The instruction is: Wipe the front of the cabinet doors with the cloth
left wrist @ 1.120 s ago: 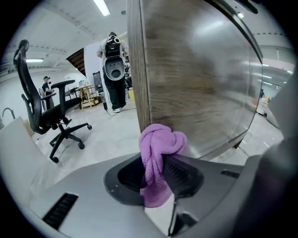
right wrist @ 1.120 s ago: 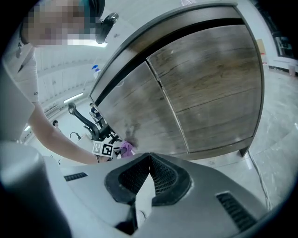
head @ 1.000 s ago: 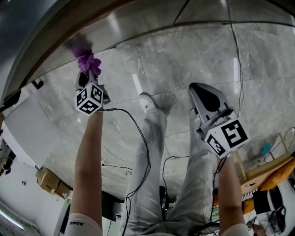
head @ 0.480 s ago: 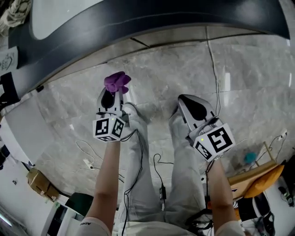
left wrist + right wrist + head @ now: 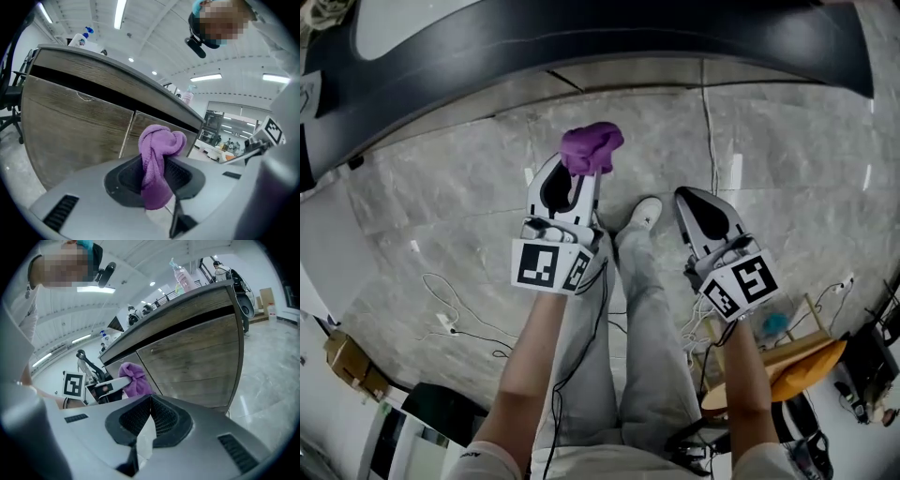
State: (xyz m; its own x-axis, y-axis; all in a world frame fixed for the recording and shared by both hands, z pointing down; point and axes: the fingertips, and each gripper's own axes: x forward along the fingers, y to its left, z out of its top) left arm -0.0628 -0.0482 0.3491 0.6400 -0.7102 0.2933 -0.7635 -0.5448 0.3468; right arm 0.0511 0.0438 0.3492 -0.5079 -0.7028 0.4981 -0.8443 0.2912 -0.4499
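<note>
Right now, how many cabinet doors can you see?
2. In the left gripper view, the left door spans the cabinet's near side, and the right door shows partly behind the purple cloth. More may lie out of view.

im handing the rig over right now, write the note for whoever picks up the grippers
Left gripper: jaws shut on the purple cloth, most of which bunches up above the jaws.
Right gripper: jaws together, nothing in them, held beside the left one.
Cabinet doors: straight ahead of both grippers, closed; the cloth is in the air short of them, not touching.
Done: the cloth is picked up and aimed at the doors. The door fronts show no marks that tell how much has been wiped.
Left: bring the cloth onto the door fronts and wipe across both of them.
</note>
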